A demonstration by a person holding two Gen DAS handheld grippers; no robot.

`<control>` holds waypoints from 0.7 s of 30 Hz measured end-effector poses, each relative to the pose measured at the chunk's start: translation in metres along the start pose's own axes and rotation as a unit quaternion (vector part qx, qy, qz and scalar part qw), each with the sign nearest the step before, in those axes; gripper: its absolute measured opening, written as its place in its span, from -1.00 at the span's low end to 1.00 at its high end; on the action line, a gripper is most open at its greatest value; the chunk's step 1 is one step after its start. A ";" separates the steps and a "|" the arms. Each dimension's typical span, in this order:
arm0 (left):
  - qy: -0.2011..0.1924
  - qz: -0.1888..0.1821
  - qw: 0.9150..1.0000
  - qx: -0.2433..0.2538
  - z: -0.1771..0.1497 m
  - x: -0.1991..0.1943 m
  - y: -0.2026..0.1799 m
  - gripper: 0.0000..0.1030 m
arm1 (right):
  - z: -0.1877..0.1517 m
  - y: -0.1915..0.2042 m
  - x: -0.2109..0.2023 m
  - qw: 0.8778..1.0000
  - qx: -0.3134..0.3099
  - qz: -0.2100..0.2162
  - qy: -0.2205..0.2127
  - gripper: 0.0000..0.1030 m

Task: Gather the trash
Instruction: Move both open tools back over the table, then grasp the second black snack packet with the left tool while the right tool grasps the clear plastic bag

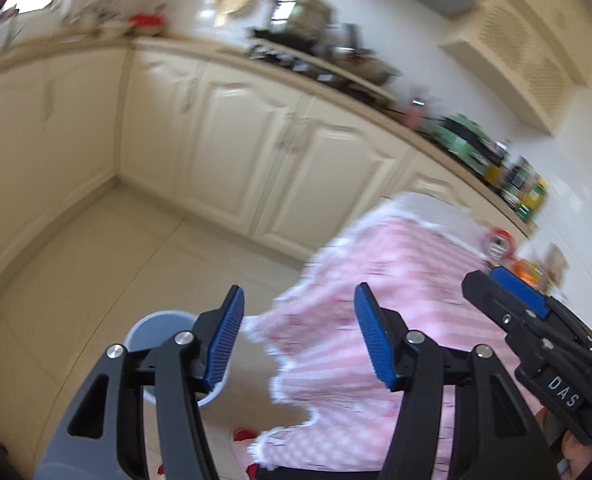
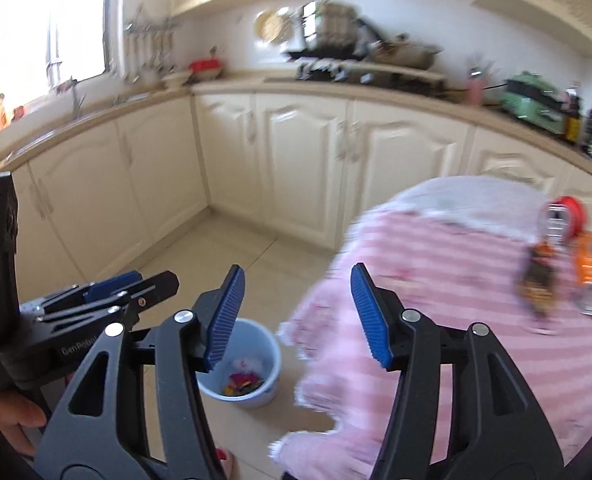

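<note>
Bright daylight from window (image 2: pixel 56 20) at ten o'clock, blown out white. Heavy motion blur across cabinets (image 2: pixel 296 168) and countertop clutter. Fisheye bending, dark vignette at corners.

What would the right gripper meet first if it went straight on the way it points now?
Probably the pink striped tablecloth: its near edge fills the gap between the open, empty jaws of the right gripper. Depth is unclear in the blur, so it might pass just left of it, toward the floor.
</note>
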State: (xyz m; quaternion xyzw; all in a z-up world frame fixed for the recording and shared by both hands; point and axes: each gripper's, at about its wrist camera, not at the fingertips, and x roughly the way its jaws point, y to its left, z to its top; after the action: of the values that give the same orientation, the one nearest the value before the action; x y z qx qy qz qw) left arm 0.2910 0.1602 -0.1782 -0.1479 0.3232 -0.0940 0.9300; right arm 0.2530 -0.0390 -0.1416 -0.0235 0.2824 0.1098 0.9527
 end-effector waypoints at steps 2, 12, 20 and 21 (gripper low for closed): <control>0.008 -0.021 0.999 0.032 0.002 0.002 -0.041 0.16 | -0.003 -0.029 -0.020 1.000 0.013 -0.019 -0.008 0.11; 0.099 -0.088 0.977 0.168 -0.006 0.057 -0.214 0.30 | -0.027 -0.199 -0.089 0.983 0.119 -0.140 -0.018 0.16; 0.157 -0.075 0.965 0.198 -0.006 0.130 -0.280 0.31 | -0.032 -0.271 -0.109 0.970 0.157 -0.182 -0.030 0.19; 0.160 -0.066 0.964 0.204 -0.006 0.139 -0.285 0.31 | -0.031 -0.280 -0.110 0.968 0.164 -0.186 -0.032 0.20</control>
State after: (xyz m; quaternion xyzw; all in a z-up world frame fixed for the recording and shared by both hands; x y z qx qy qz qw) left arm 0.3719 -0.1464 -0.1661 0.0407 0.4312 -0.2413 0.8685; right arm 0.2085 -0.3370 -0.1127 0.0841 0.2565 -0.1169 0.9558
